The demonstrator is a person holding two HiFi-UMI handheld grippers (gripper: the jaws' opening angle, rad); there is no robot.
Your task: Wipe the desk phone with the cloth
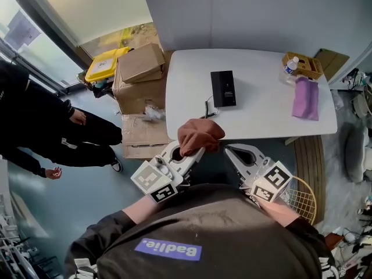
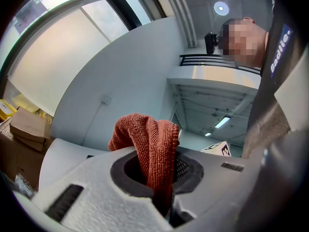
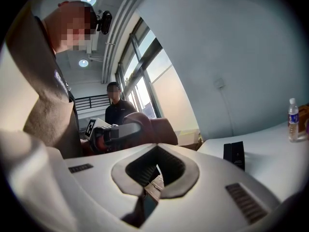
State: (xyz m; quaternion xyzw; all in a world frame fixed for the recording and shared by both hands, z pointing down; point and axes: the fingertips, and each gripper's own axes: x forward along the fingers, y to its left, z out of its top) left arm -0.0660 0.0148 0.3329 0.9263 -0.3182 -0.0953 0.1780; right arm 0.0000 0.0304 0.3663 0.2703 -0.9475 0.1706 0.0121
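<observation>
The black desk phone [image 1: 223, 88] lies flat near the middle of the white table [image 1: 261, 121]; the right gripper view shows the phone [image 3: 234, 154] too. My left gripper [image 1: 190, 152] is held in front of the table's near edge, shut on a rust-brown cloth [image 1: 200, 136]. In the left gripper view the cloth [image 2: 145, 137] bunches up above the jaws of the left gripper [image 2: 159, 190]. To its right my right gripper [image 1: 235, 151] is shut with nothing in it; its pads [image 3: 166, 190] meet. Both point towards the table.
A purple cloth [image 1: 306, 97], a water bottle [image 1: 290, 66] and a wooden tray [image 1: 303, 64] sit at the table's right end. Cardboard boxes [image 1: 139, 68] and a yellow bin [image 1: 104, 63] stand left of the table. A person in black [image 1: 35, 127] sits at the left. A wire basket [image 1: 302, 199] stands beside my right arm.
</observation>
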